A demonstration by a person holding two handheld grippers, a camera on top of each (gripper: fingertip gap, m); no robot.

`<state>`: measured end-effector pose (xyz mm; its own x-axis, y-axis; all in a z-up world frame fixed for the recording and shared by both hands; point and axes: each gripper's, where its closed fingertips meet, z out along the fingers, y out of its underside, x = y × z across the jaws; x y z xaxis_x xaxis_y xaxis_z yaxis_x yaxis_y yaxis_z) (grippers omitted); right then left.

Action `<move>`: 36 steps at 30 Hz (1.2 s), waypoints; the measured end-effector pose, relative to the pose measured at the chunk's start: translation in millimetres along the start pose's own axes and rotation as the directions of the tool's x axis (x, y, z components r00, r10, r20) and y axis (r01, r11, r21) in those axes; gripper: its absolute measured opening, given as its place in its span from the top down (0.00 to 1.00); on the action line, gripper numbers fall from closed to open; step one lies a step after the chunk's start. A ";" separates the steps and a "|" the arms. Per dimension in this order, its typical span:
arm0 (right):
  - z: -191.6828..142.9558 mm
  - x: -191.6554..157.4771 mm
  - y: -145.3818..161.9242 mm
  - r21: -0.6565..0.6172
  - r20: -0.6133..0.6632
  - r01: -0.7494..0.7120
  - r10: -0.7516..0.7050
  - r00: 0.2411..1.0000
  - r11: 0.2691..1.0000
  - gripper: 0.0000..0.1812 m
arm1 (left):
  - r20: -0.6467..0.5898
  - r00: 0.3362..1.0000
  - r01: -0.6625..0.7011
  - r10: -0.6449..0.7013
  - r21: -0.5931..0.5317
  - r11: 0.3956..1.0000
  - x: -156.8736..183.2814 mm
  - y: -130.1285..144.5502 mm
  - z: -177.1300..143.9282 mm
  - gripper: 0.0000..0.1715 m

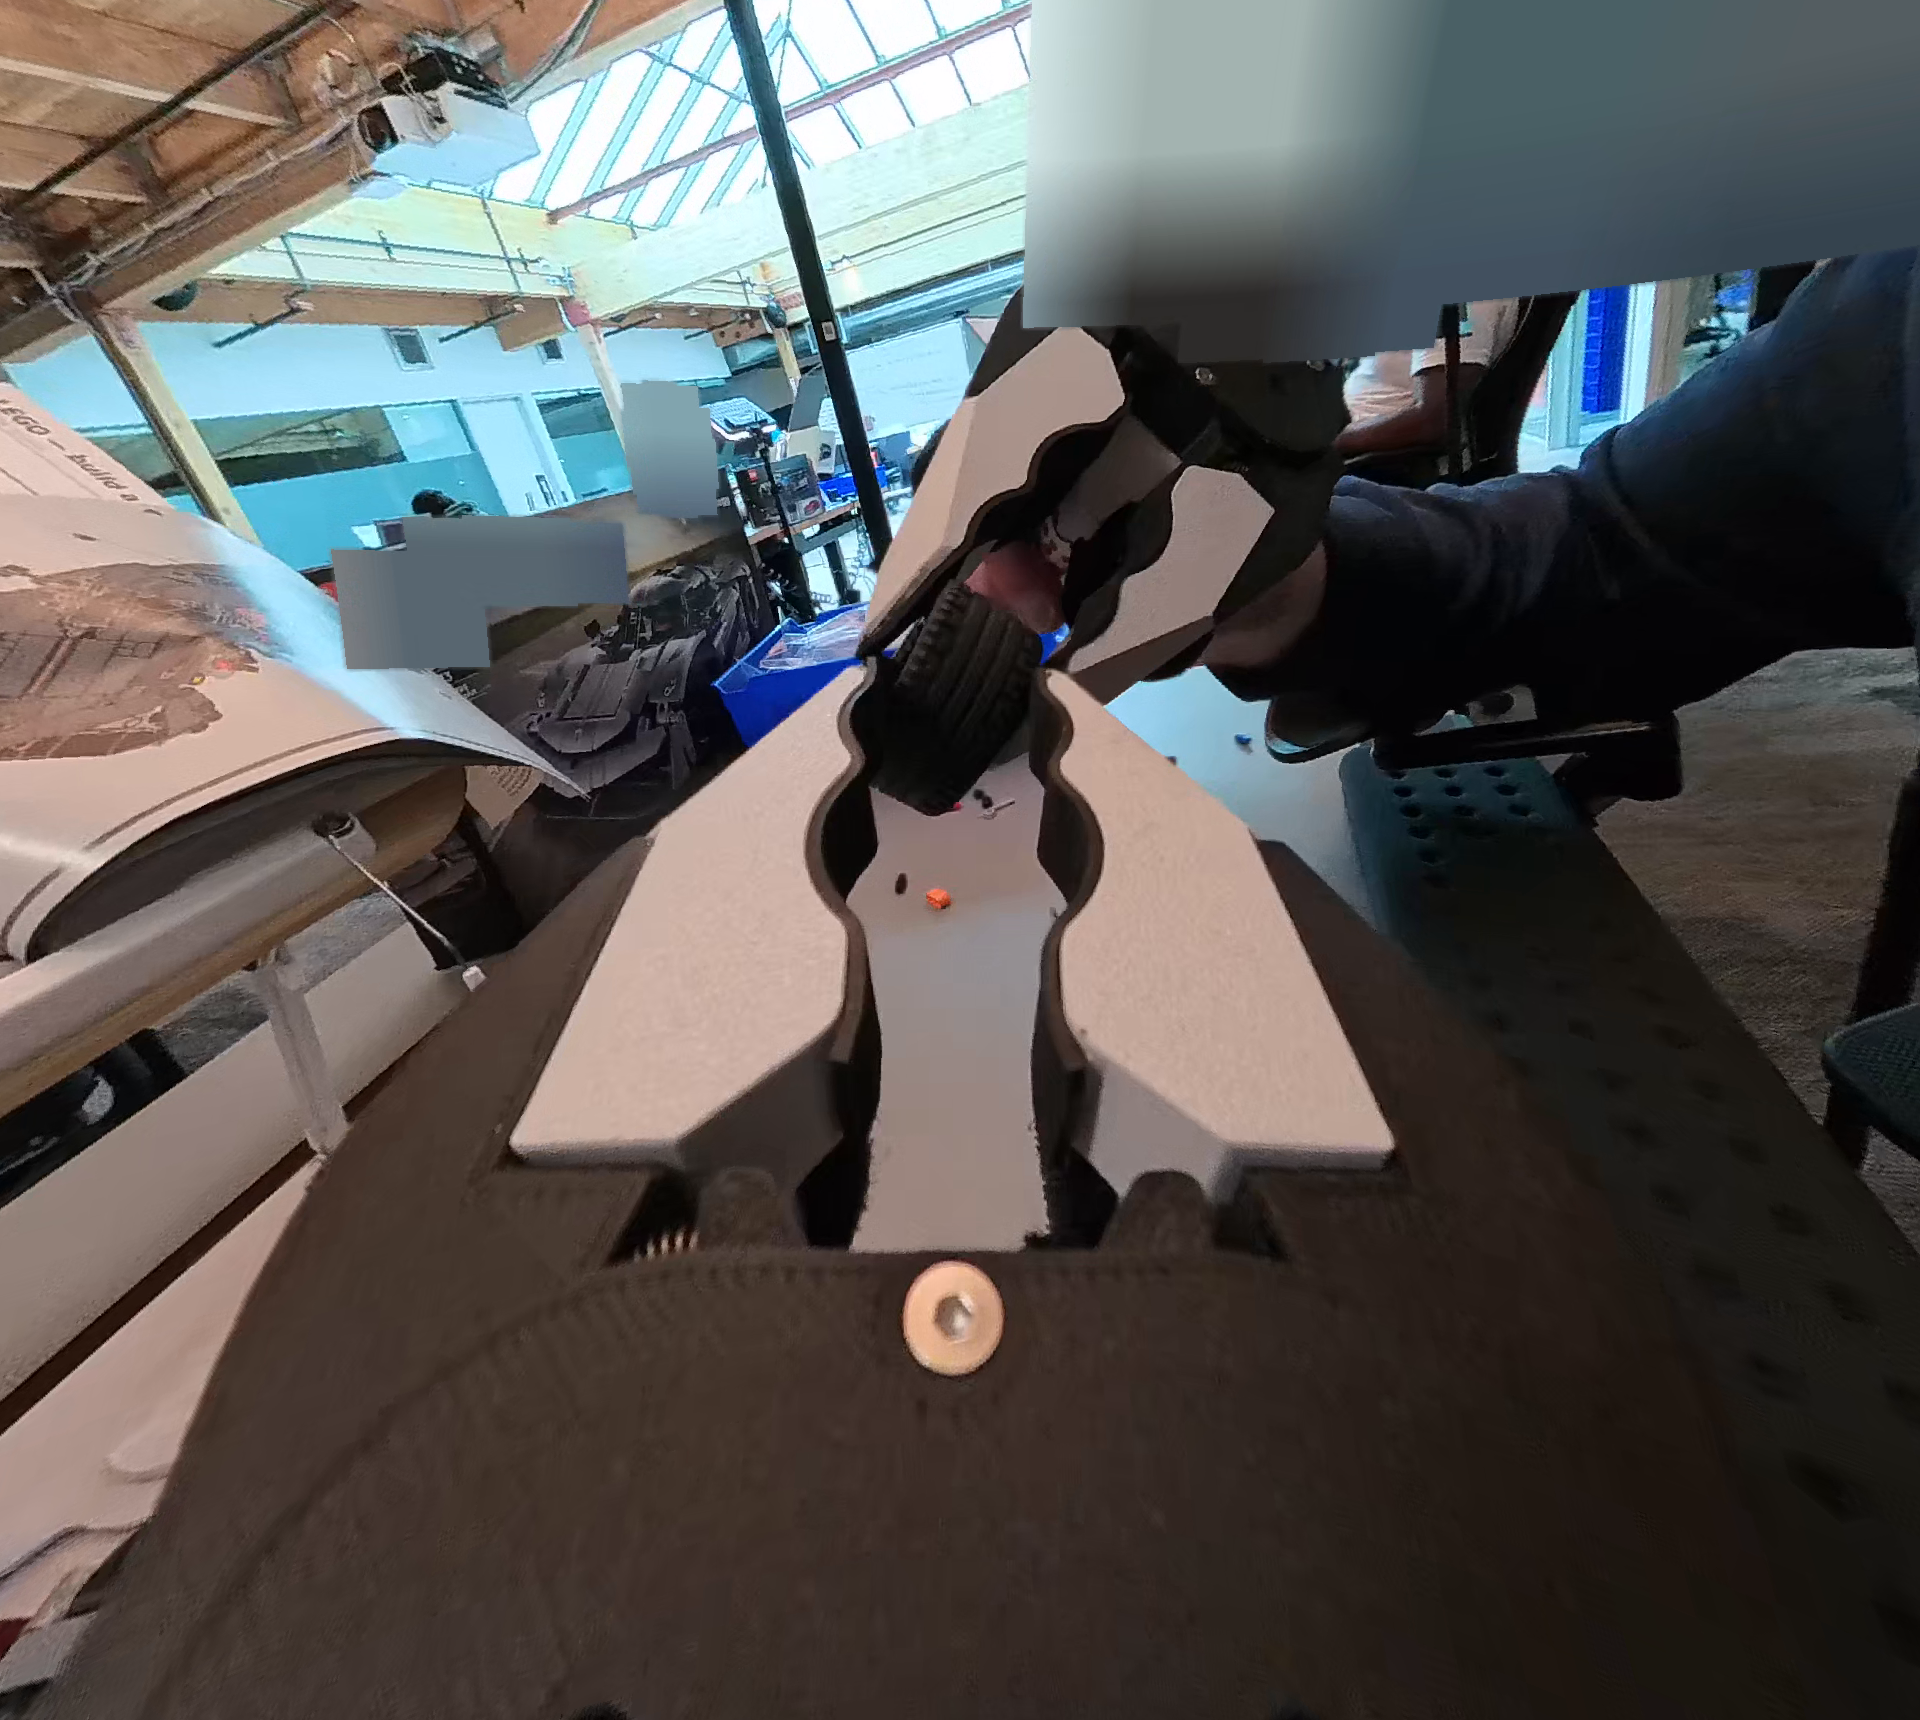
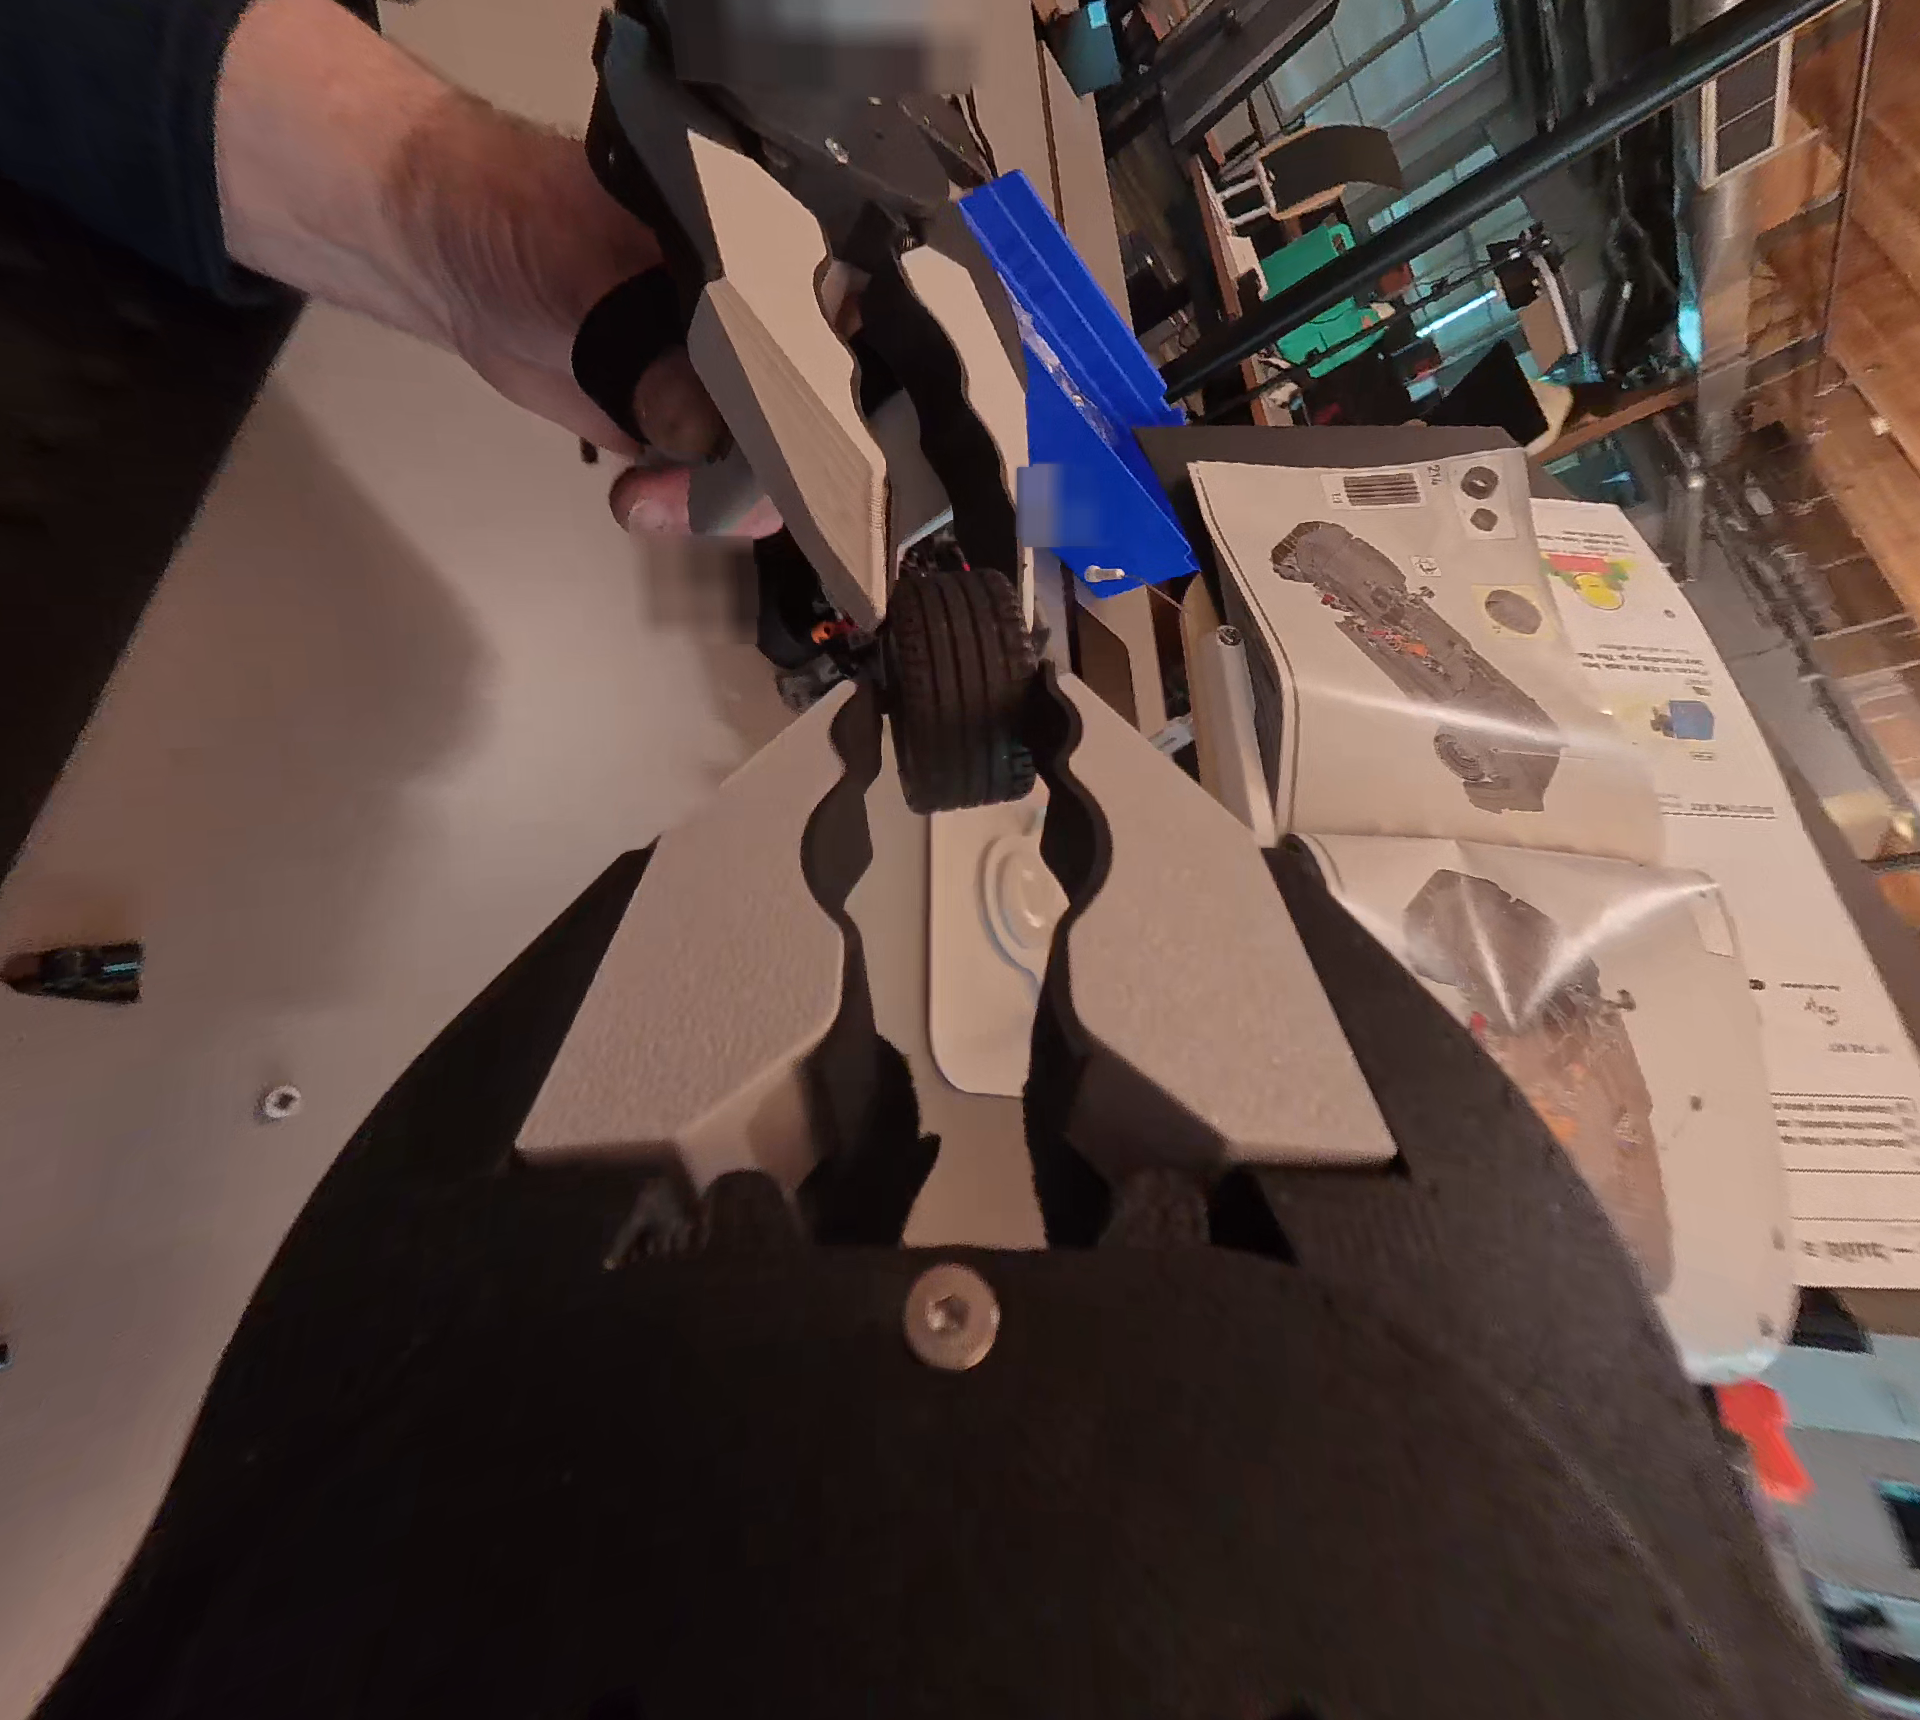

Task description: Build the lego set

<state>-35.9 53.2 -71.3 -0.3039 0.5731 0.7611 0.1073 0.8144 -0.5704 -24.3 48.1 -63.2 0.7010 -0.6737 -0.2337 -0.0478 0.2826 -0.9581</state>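
A black rubber tyre (image 1: 956, 725) is held in the air between the tips of both grippers, which meet it from opposite sides. My left gripper (image 1: 956, 683) is shut on it at its fingertips. My right gripper (image 2: 951, 694) is also shut on the same tyre (image 2: 961, 714). In the left wrist view the right gripper (image 1: 982, 647) comes in from above, held by a hand in a dark sleeve. In the right wrist view the left gripper (image 2: 956, 616) reaches down to the tyre. A dark Lego assembly with orange bits (image 2: 821, 636) lies blurred behind the tyre.
An open instruction booklet (image 2: 1403, 631) lies on a stand to one side, also in the left wrist view (image 1: 208, 662). A blue parts bin (image 1: 800, 683) (image 2: 1091, 444) stands behind the grippers. Small loose pieces, one orange (image 1: 938, 898), lie on the white table (image 2: 312, 631). Less than 4 cm separates the two grippers' tips.
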 end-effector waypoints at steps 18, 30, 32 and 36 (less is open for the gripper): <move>2.5 -5.9 5.8 -0.042 0.002 0.057 -0.057 0.998 0.997 0.85 | 0.022 0.990 -0.135 0.136 -0.051 0.990 7.9 -3.8 -1.5 0.93; 3.4 -12.3 11.6 -0.130 0.027 0.104 -0.101 0.994 0.986 0.88 | -0.019 0.998 -0.061 0.060 -0.052 0.997 9.9 2.4 1.0 0.94; 3.5 -12.1 11.4 -0.133 0.026 0.099 -0.096 0.995 0.986 0.88 | -0.023 0.999 -0.048 0.047 -0.049 0.998 9.7 2.8 0.9 0.95; 5.3 -10.0 11.5 -0.110 0.027 0.076 -0.073 0.997 0.991 0.87 | -0.032 0.999 -0.014 0.013 -0.029 0.999 8.5 1.5 0.4 0.95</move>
<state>-36.7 56.4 -87.2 -0.3362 0.5093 0.7922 0.1875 0.8605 -0.4737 -18.1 43.1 -66.6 0.6774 -0.6914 -0.2512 -0.0779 0.2721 -0.9591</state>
